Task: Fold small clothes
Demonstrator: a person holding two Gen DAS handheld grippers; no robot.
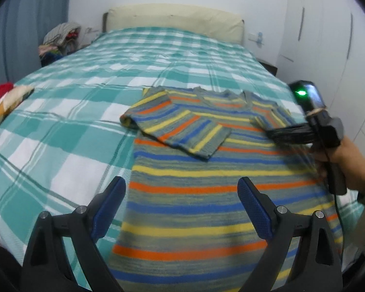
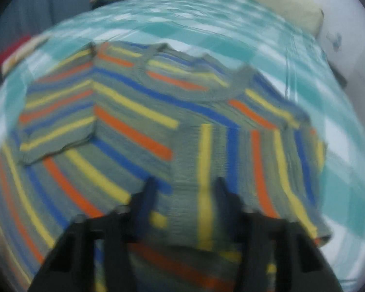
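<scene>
The striped sweater (image 1: 206,194) is lying flat on the checked bedsheet (image 1: 73,112) from centre to 6 o'clock. The left gripper (image 1: 181,185) is hovering wide open above it. At 3 o'clock the right gripper (image 2: 185,187) is straddling a folded sleeve (image 2: 204,150), its jaws apart but blurred.

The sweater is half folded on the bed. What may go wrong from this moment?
1. The right claw hangs low over the right sleeve; pulling away, it may catch the knit and undo that fold.
2. The left sleeve lies slanted across the sweater, so the next fold may turn out crooked.
3. The open left claw is near the sweater's edge and may pinch the sheet too.
</scene>
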